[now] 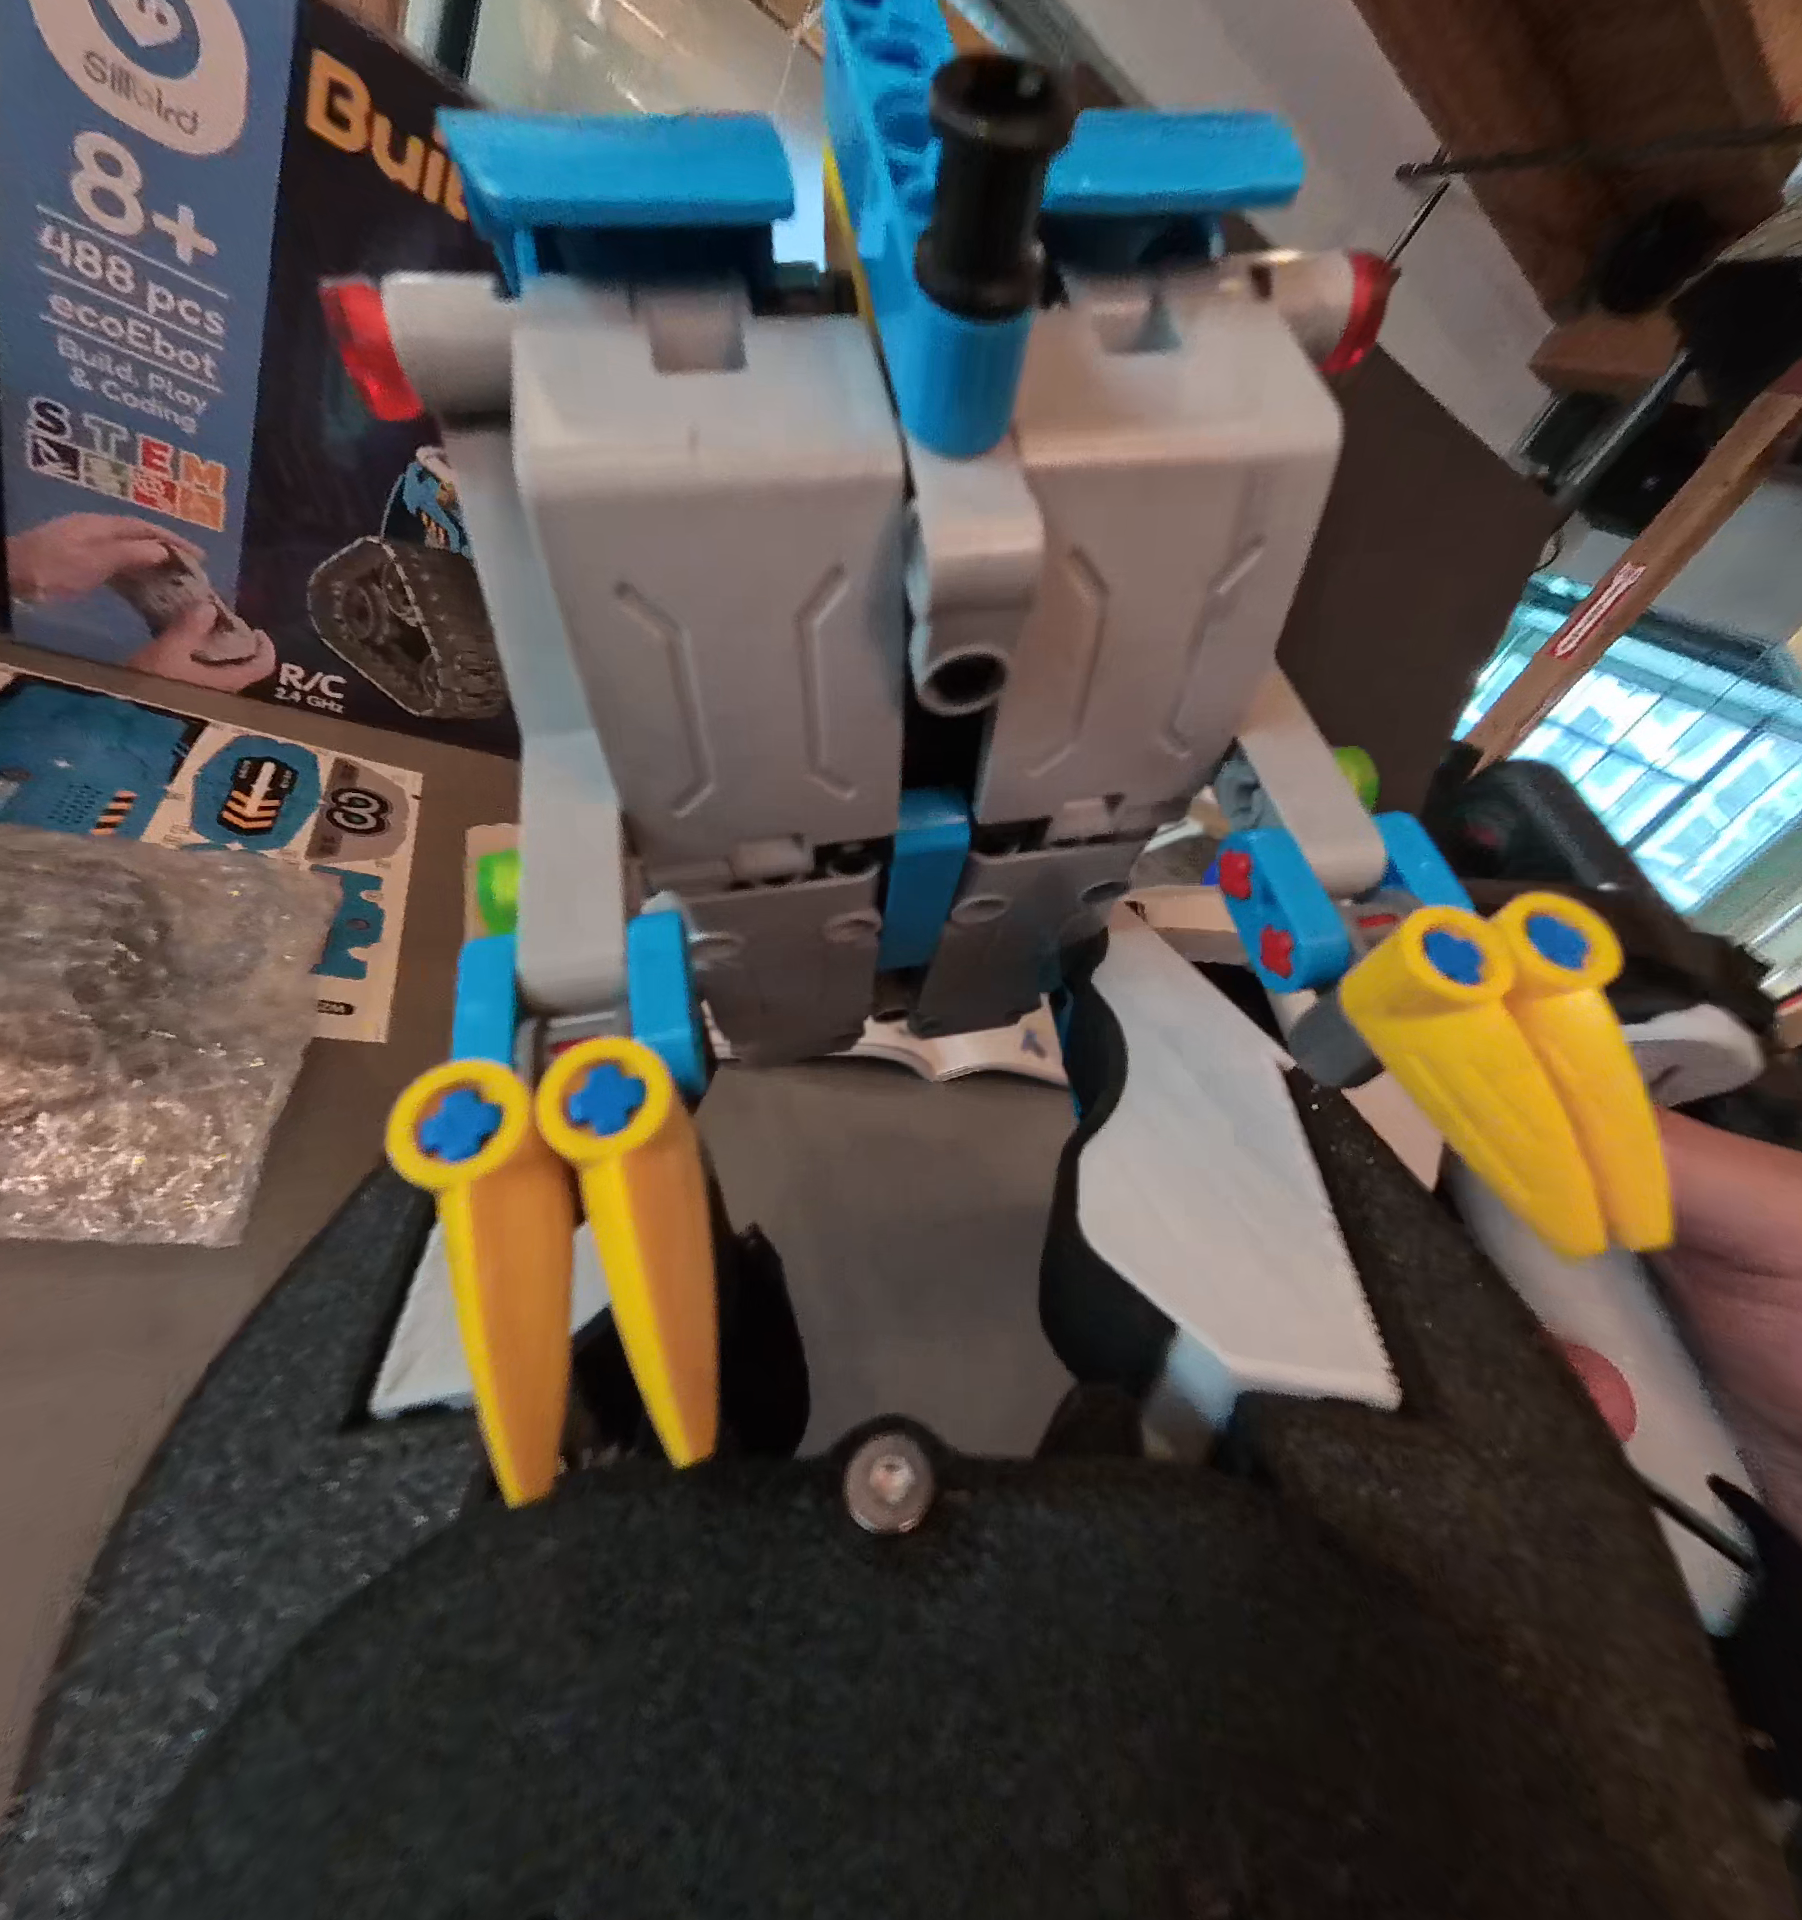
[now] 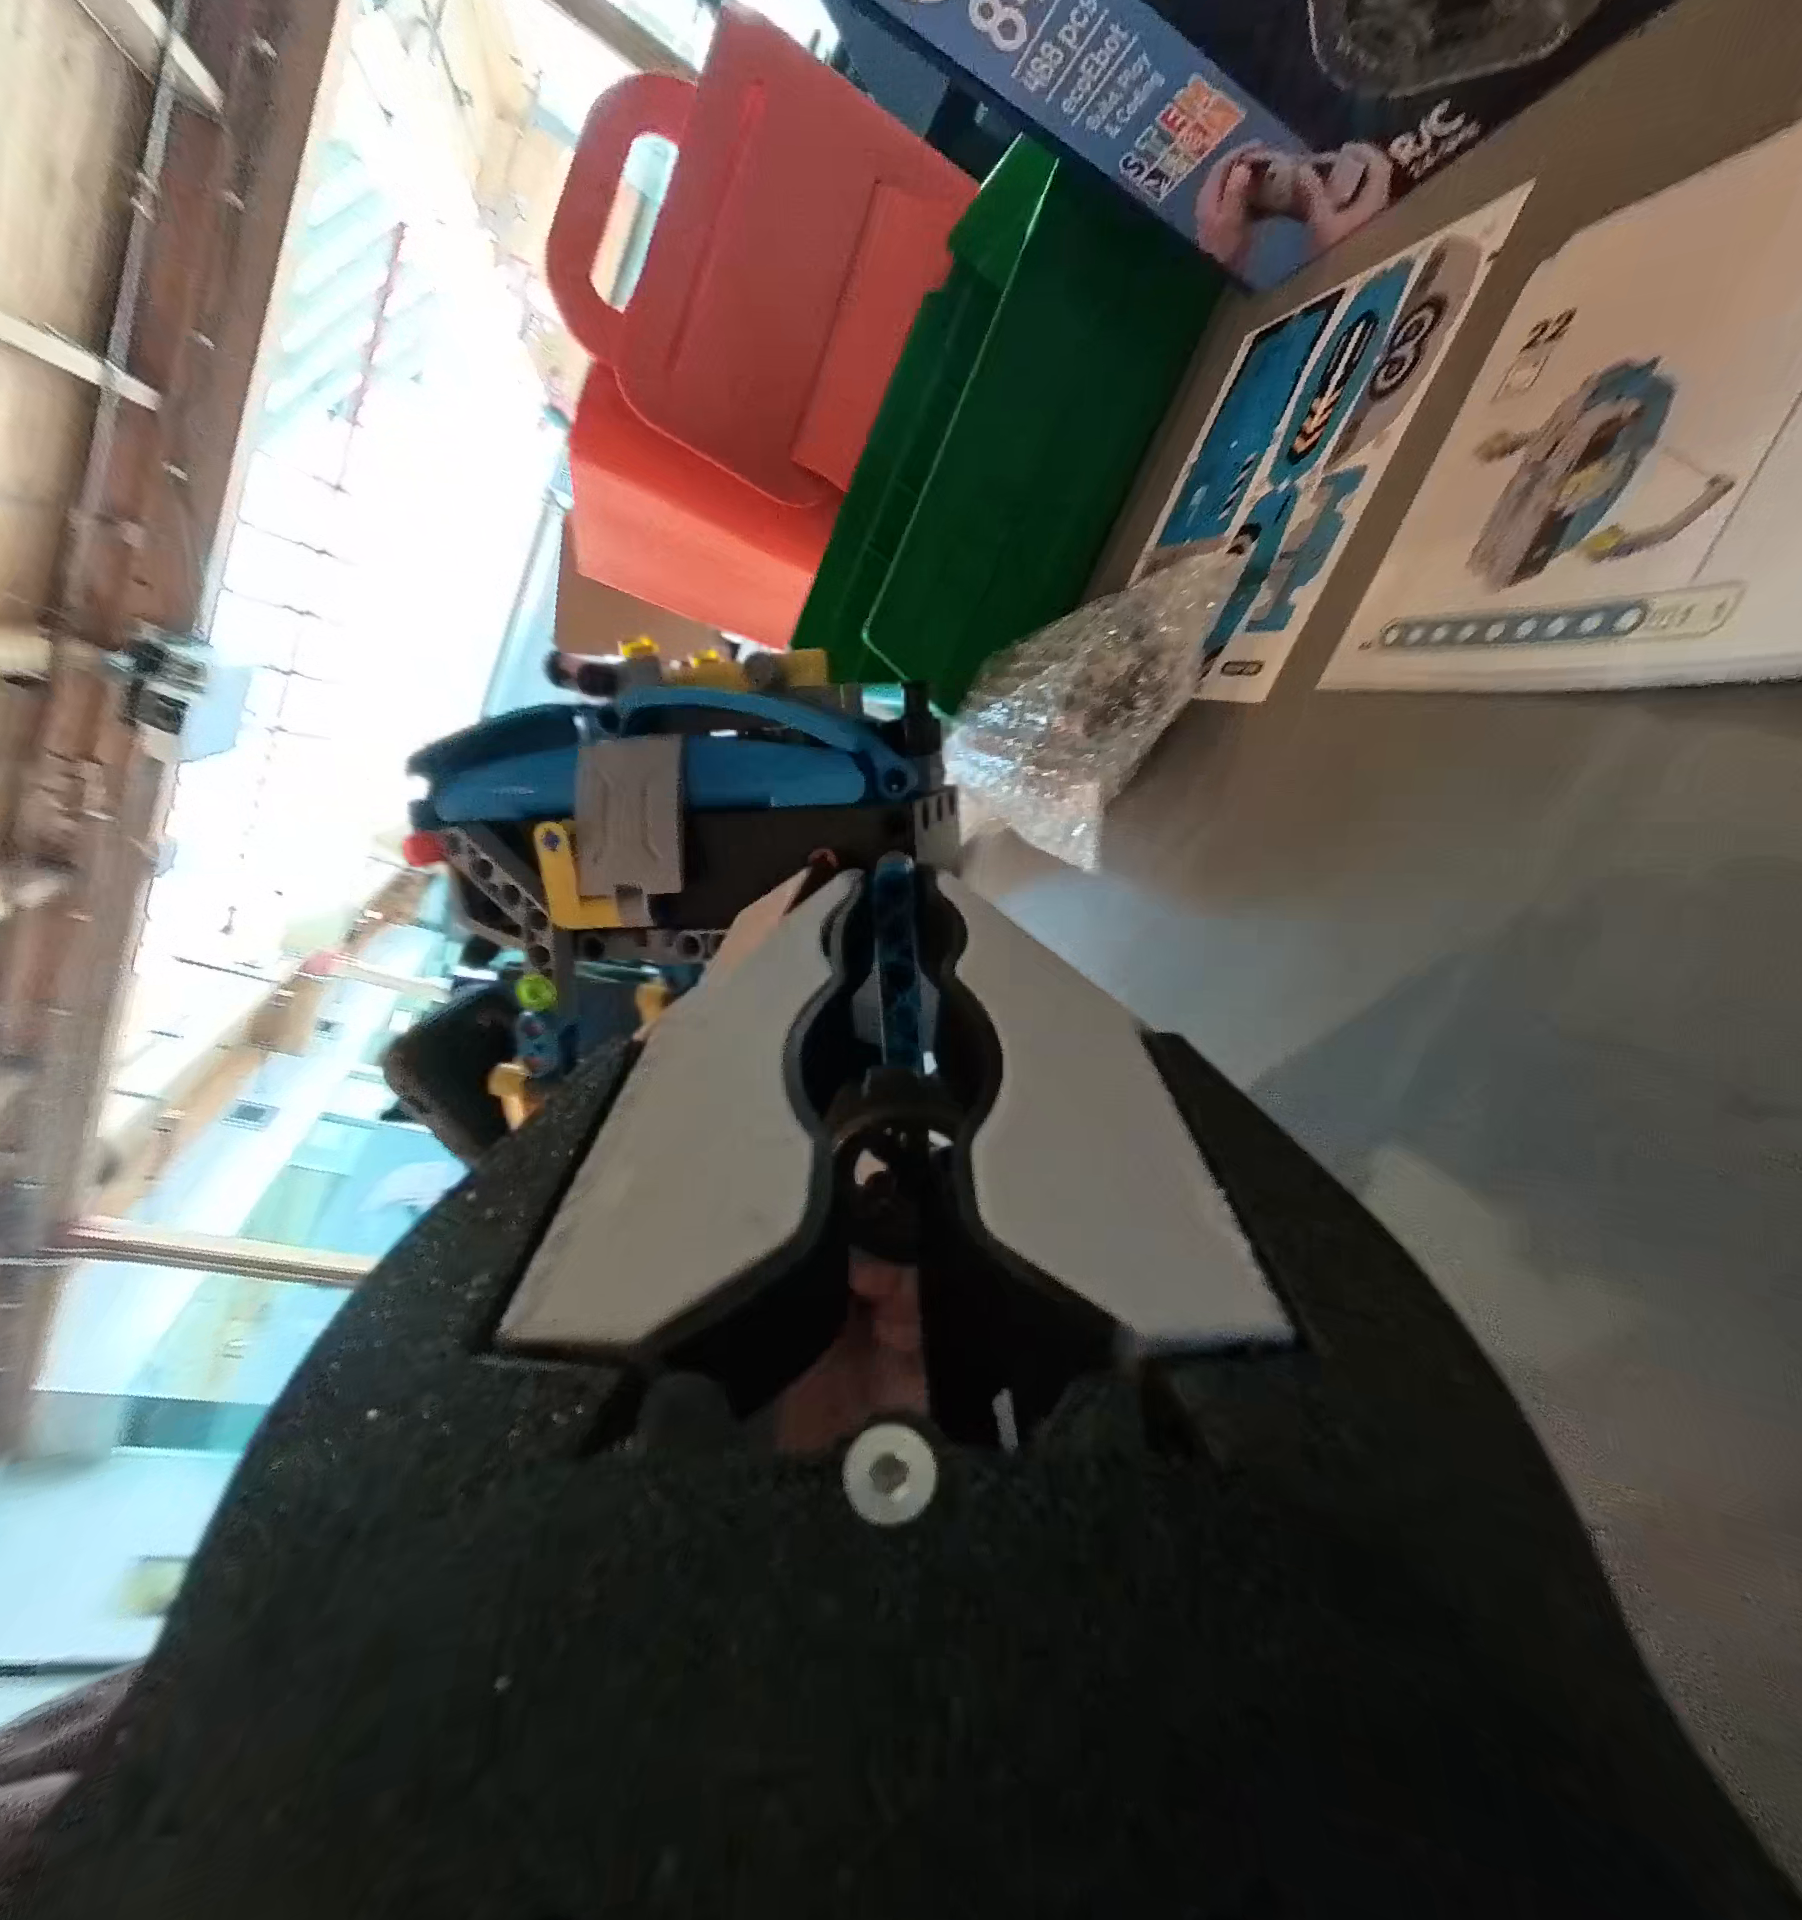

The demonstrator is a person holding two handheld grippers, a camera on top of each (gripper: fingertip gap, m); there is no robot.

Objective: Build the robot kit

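A toy robot model [image 1: 772,582] of grey and blue bricks, with yellow claws [image 1: 554,1247] on both arms, is held off the table. My left gripper [image 1: 876,1039] is shut on its lower body. The right finger [image 1: 1219,1164] shows; the left one is mostly hidden behind the claws. My right gripper [image 2: 892,894] is shut on a thin blue holed beam [image 2: 895,966] with a black pin [image 2: 892,1153] at its near end. The beam's far end touches the model [image 2: 627,821]. In the left wrist view the beam [image 1: 876,156] and pin [image 1: 990,187] sit at the model's top.
On the dark grey table [image 1: 149,1403] lie a bubble-wrap bag [image 1: 97,1039], a sticker sheet [image 1: 253,800] and an open instruction booklet [image 2: 1603,468]. The toy's box [image 1: 149,312] stands behind. A green bin [image 2: 1011,416] and a red carrier [image 2: 731,364] stand beside it. A hand [image 1: 1759,1330] is at the right edge.
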